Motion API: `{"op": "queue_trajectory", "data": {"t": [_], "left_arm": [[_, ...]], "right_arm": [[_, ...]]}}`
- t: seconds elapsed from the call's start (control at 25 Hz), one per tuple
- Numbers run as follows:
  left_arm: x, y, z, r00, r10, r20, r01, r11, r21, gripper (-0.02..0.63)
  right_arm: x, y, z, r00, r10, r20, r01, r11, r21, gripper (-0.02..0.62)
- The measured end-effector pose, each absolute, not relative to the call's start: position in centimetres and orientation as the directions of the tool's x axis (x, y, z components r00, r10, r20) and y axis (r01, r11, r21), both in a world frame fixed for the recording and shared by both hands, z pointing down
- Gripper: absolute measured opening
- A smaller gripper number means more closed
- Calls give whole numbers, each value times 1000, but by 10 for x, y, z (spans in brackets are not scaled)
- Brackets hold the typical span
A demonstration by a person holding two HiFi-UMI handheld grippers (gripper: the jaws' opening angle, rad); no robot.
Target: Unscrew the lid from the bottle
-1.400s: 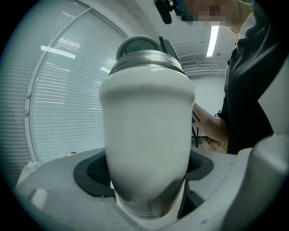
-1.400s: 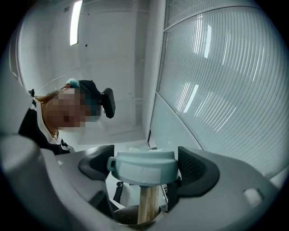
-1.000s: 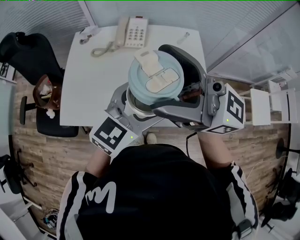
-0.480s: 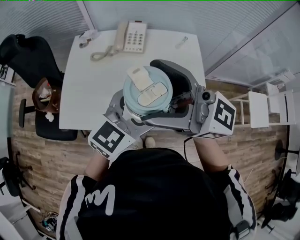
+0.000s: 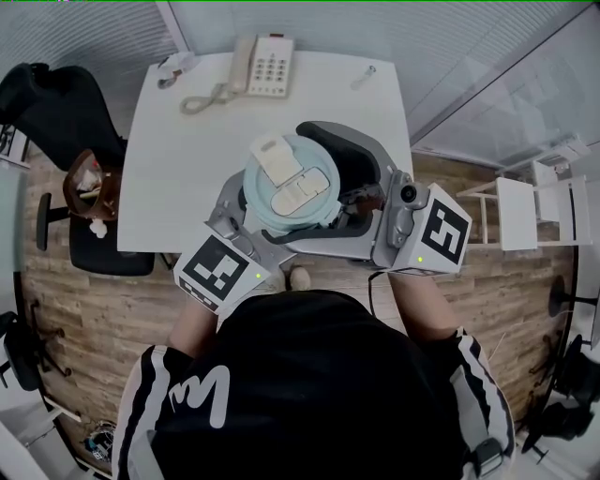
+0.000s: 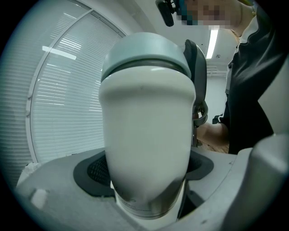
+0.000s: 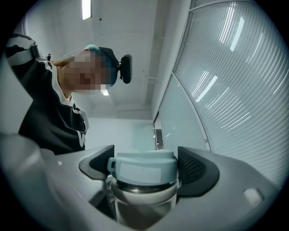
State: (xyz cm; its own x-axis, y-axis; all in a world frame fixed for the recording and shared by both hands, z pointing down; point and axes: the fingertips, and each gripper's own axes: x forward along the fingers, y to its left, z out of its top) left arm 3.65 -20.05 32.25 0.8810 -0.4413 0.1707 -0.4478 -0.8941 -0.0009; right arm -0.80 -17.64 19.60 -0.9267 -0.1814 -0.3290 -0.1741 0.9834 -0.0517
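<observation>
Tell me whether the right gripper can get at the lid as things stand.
Yes, it seems so: the right gripper has its pads either side of the lid, apparently touching it, nothing between, while the left gripper clamps the bottle below.

Lighting: even, cool, diffuse; daylight through blinds (image 6: 67, 90), ceiling strip light (image 7: 86, 9) with mild glare. Shadows: soft. Head view: sharp centre, strong barrel bending at edges. Gripper views: dark circular vignette; bottle (image 6: 146, 149) near lens soft; lid (image 7: 142, 169) fairly crisp.
</observation>
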Motion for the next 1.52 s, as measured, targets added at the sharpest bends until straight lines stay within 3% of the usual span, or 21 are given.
{"op": "queue_trajectory", "data": {"t": [0.68,0.84,1.52], "left_arm": [[7,-192,325,855,-497,147,-504,-864,11,440],[-2,-198,330,837,-524,158,-531,-848,4,440],[-20,-204,329,807,-571,152,-578,-816,3,440]], "right_arm": [[1,-160,180,-908,-241,-342,-252,968,-15,436],[18,-170,196,-908,-302,-291,-323,946,26,434],[49,-195,276,-825,-550,-126,-543,835,-87,196]]}}
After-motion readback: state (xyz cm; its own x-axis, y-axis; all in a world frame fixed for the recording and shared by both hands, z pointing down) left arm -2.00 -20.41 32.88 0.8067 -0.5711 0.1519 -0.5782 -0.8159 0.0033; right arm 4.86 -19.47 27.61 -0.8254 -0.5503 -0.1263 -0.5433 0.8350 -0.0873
